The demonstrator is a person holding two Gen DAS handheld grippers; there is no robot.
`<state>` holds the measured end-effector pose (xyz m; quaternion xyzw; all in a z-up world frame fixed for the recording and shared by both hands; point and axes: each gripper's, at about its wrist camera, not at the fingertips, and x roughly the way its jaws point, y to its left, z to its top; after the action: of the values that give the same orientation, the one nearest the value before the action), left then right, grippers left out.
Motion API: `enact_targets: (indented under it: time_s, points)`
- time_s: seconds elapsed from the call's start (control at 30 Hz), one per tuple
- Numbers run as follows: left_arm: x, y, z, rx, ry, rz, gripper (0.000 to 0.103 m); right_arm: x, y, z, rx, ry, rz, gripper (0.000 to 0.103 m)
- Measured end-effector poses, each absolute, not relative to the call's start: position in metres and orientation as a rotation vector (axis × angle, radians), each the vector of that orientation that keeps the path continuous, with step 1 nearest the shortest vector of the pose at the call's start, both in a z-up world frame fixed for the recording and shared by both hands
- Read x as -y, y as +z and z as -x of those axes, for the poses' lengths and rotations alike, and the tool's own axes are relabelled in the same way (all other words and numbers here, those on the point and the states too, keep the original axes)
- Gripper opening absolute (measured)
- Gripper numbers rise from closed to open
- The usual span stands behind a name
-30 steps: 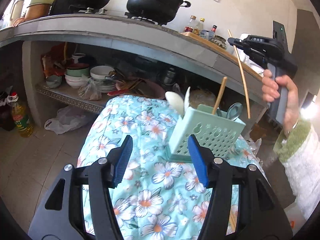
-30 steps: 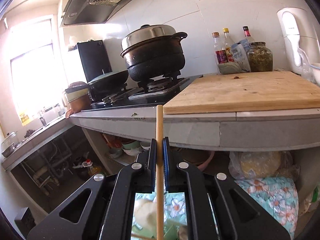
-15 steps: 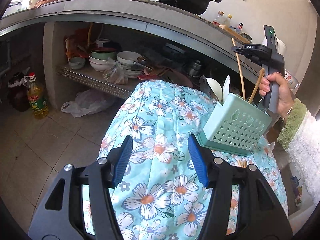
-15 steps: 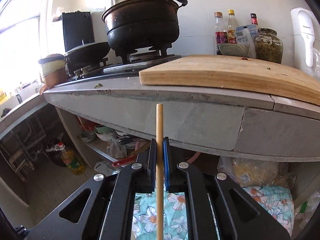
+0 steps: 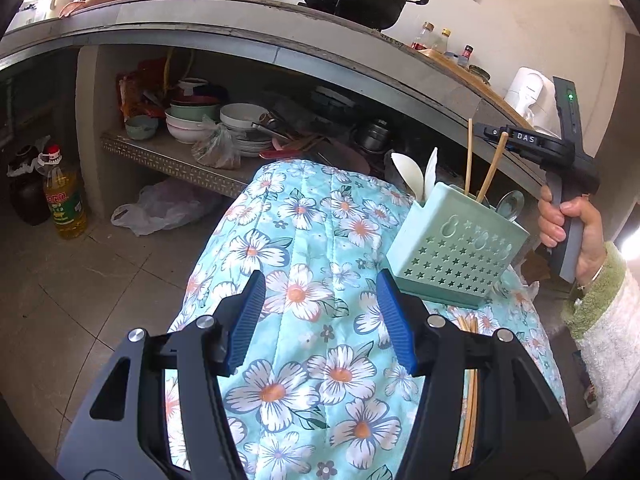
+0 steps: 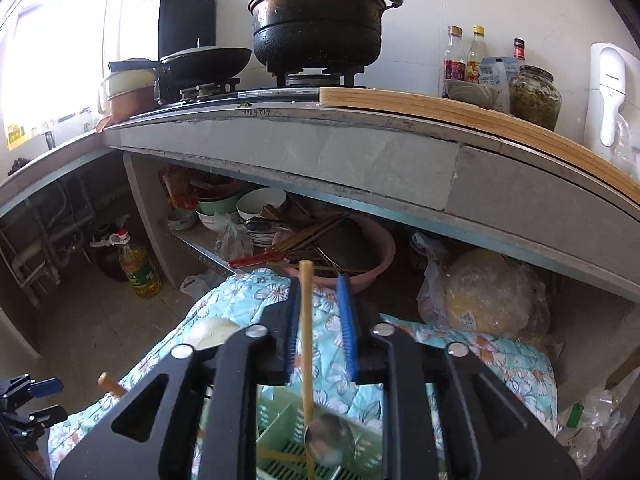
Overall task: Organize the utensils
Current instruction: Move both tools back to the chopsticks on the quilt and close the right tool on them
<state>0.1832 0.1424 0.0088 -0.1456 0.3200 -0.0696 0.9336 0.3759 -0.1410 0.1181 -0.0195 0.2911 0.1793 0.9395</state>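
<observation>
Right gripper point(image 6: 320, 320): blue pads parted, jaws just opened; one wooden chopstick point(image 6: 306, 332) stands upright between them, close to the left pad, contact not clear. Its lower end drops into the green utensil holder point(image 6: 288, 440) at 6 o'clock, beside a metal spoon bowl point(image 6: 330, 438).

Left gripper point(image 5: 320, 320): jaws apart, nothing between them, held over the floral cloth point(image 5: 304, 264).

Utensil holder point(image 5: 456, 244), left wrist view: pale green, star-perforated, on the cloth at 2 o'clock from the left gripper. Contents: two chopsticks point(image 5: 469, 156), white spoons point(image 5: 408, 172), metal spoon point(image 5: 511, 205).

Loose chopsticks point(image 5: 470, 392): on the cloth at 4 o'clock, partly hidden by the gripper's right finger.

Person's hand point(image 5: 568, 224): at 3 o'clock, grips the right gripper's handle; green-cuffed white sleeve point(image 5: 600, 320).

Counter point(image 6: 360, 152): 12 o'clock, bearing black pot point(image 6: 316, 28), cutting board point(image 6: 460, 112), bottles point(image 6: 464, 56).

Shelf below: bowls point(image 5: 192, 120). Oil bottle point(image 5: 64, 200) on floor, 9 o'clock.
</observation>
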Motion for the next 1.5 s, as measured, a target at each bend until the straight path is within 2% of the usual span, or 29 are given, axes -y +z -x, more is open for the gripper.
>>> enact_targets:
  time_s: [0.03,0.17,0.3,0.4,0.57,0.7,0.97,1.03,1.1,1.5]
  points:
    - [-0.140,0.010,-0.182,-0.654,-0.151,0.297,0.055,0.149,0.121,-0.366,-0.590,0.365,0.011,0.038]
    - [-0.128,0.010,-0.178,-0.657,-0.193,0.287,0.055,0.182,0.129,-0.316,-0.580,0.373,-0.115,0.042]
    - [-0.109,0.002,-0.173,-0.695,-0.260,0.266,0.055,0.214,0.112,-0.261,-0.636,0.409,-0.255,0.045]
    - [-0.088,-0.009,-0.169,-0.737,-0.331,0.237,0.055,0.229,0.074,-0.225,-0.778,0.441,-0.373,0.045]
    - [-0.051,-0.034,-0.161,-0.826,-0.450,0.199,0.055,0.236,-0.025,-0.180,-1.085,0.417,-0.599,0.045]
    - [-0.028,-0.055,-0.156,-0.903,-0.496,0.163,0.055,0.226,-0.072,-0.156,-1.179,0.405,-0.685,0.044]
    - [-0.005,-0.076,-0.149,-0.976,-0.528,0.131,0.055,0.210,-0.091,-0.159,-1.184,0.409,-0.683,0.025]
    - [-0.003,-0.076,-0.147,-0.977,-0.529,0.128,0.055,0.212,-0.095,-0.161,-1.177,0.418,-0.720,0.013]
    - [-0.001,-0.075,-0.147,-0.978,-0.533,0.125,0.055,0.218,-0.101,-0.161,-1.178,0.425,-0.768,0.009]
    - [0.014,-0.073,-0.148,-1.003,-0.556,0.128,0.054,0.241,-0.111,-0.152,-1.177,0.472,-0.903,0.008]
